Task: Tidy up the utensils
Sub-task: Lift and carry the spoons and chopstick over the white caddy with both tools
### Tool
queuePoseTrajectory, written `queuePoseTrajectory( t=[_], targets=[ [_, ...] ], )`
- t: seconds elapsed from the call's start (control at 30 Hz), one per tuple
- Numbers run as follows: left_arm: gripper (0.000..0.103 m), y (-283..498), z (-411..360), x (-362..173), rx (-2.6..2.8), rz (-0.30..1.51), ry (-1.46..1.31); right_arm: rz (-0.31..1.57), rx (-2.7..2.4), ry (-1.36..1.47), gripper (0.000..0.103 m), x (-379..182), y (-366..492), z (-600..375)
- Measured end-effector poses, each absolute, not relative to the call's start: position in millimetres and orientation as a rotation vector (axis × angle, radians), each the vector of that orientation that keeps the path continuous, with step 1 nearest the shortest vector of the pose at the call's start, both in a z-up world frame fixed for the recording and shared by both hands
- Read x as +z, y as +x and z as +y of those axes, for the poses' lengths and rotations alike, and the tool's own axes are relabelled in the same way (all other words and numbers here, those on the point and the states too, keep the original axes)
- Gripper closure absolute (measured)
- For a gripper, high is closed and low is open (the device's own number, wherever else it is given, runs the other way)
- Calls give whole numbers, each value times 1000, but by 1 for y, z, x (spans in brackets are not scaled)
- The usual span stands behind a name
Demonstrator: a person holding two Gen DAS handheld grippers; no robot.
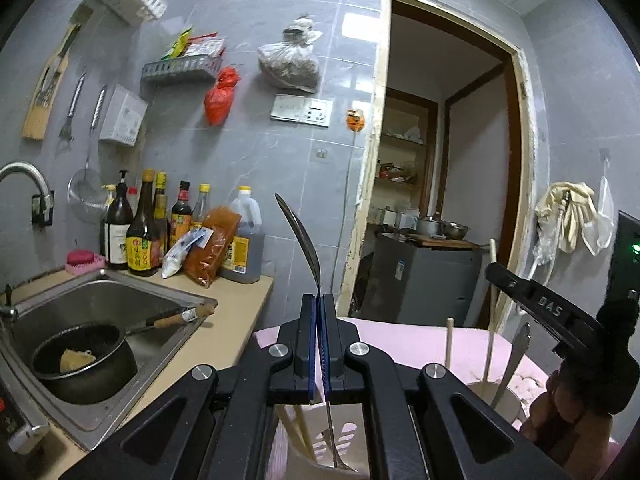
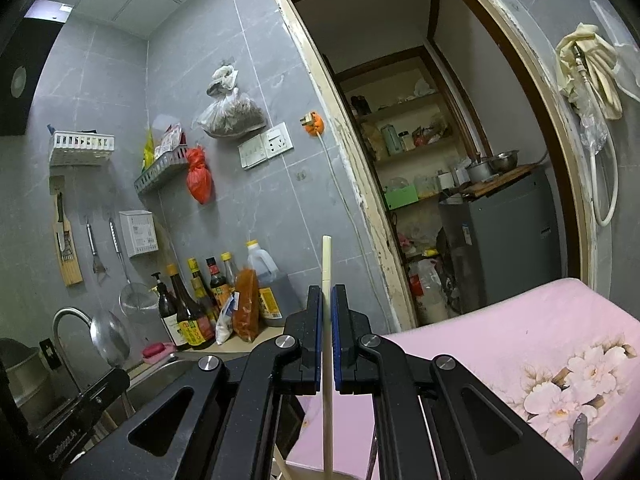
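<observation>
Utensils held over holders: both jaws closed, slip or miss is the risk.

Left gripper (image 1: 321,300) pinches a metal spoon (image 1: 302,236) by its thin handle, bowl up, at lower centre of the left view, above a white holder (image 1: 320,444) w/ chopsticks inside. Right gripper (image 2: 327,292) clamps one chopstick (image 2: 327,264) upright, bottom centre of the right view. Grip on spoon is narrow, so it may swivel or drop beside the holder; long chopstick may knock the cup (image 1: 500,394) on the pink surface (image 2: 500,320), since its lower end is out of view.
</observation>
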State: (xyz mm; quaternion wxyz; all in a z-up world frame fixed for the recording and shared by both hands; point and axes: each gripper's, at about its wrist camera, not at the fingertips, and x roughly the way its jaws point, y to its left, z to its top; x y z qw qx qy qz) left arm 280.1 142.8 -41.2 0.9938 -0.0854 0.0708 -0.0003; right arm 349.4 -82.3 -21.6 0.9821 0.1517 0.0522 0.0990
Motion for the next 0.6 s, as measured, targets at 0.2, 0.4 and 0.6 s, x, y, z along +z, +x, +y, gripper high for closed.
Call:
queuePoseTrajectory(
  t=[0.2,0.4,0.6],
  targets=[
    [100,277,142,-38,-1,112,-203,122,196,301,99,-27,347,-81],
    [100,283,133,-39,-8,81,-217,108,205,304,99,-28,346,-80],
    [100,287,121,-61,-8,123,-184,86,221,296,99,-31,344,-80]
  ],
)
